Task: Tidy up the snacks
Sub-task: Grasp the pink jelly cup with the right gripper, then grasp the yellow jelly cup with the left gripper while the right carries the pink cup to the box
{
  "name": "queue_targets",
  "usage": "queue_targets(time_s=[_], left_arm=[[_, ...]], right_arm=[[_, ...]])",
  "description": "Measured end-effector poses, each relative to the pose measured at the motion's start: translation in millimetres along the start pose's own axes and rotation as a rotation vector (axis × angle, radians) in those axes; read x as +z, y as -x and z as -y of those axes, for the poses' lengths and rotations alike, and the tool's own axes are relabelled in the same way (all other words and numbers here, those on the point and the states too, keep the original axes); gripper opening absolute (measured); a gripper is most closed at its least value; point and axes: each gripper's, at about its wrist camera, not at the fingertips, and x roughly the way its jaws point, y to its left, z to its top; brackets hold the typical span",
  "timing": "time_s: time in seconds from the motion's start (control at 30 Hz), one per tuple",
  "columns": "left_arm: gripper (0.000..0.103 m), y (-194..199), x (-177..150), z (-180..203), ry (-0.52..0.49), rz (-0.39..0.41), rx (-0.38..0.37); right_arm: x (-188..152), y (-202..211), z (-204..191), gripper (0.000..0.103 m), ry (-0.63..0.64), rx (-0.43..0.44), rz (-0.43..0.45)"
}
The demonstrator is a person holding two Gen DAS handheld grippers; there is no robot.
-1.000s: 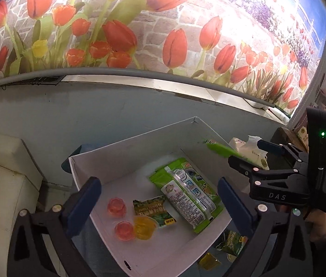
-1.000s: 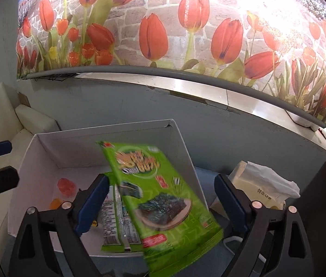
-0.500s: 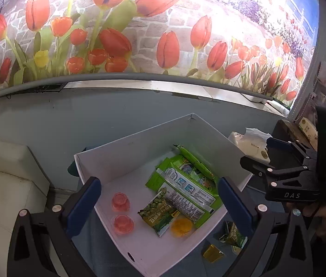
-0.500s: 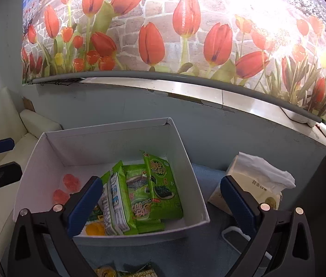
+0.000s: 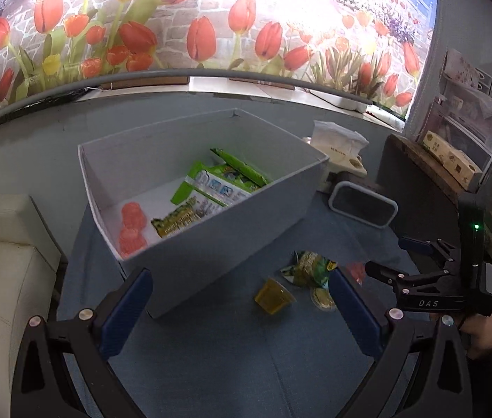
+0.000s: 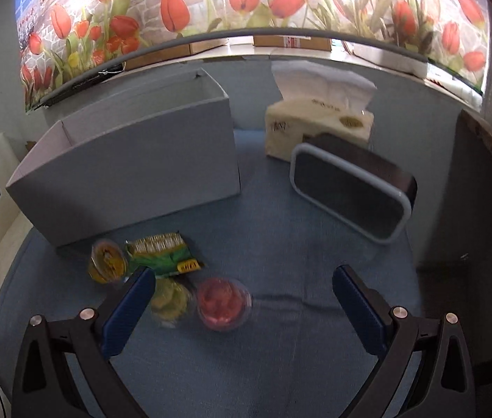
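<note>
Four snacks are left on the blue tablecloth [image 6: 280, 244], near the front wall of the white box [image 6: 134, 167]: a red jelly cup [image 6: 223, 303], a pale yellow-green jelly cup [image 6: 171, 301], an amber jelly cup [image 6: 106, 261] and a small green snack packet [image 6: 164, 250] lying flat between them. Your right gripper [image 6: 244, 299] hangs over this cluster with its jaws spread wide and nothing between them — the red cup sits just inside its left finger [image 6: 129, 308]. Your left gripper [image 5: 239, 308] is likewise spread and empty, looking down into the box, where two red jelly cups [image 5: 131, 228] and several green packets [image 5: 218, 188] already lie. Judging by its look, the red cup is light, smooth-walled and a little squashy, with a thin film lid, so you should take it across the side walls below the rim and squeeze gently; too hard a pinch could buckle it or pop the seal. The packet is probably soft and crinkly — pinch it at a sealed edge. The tissue pack [image 6: 319, 129] and the dark framed slab [image 6: 350, 195] stand well to the right, clear of your path.
</note>
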Motion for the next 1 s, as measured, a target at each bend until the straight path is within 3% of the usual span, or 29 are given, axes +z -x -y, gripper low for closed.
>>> queue_targets(time_s=[0.27, 0.43, 0.5, 0.57, 0.8, 1.0], left_arm=[[0.103, -12, -43, 17, 0.041, -0.073, -0.045], [0.103, -14, -49, 14, 0.059, -0.088, -0.038], [0.103, -16, -51, 12, 0.059, -0.093, -0.029], [0.103, -19, -51, 12, 0.058, -0.097, -0.024], [0.103, -46, -46, 17, 0.052, -0.115, -0.011], [0.103, -84, -39, 25, 0.001, -0.140, 0.004]], right_arm=[[-10, -28, -8, 0.078, 0.012, -0.050, -0.040], [-10, -46, -6, 0.071, 0.007, -0.042, -0.077], [-11, -49, -6, 0.054, 0.011, -0.038, -0.074], [-11, -48, -5, 0.046, 0.005, -0.047, -0.073], [-12, -39, 5, 0.046, -0.030, 0.010, -0.070], [-23, -7, 8, 0.046, -0.019, 0.002, -0.041]])
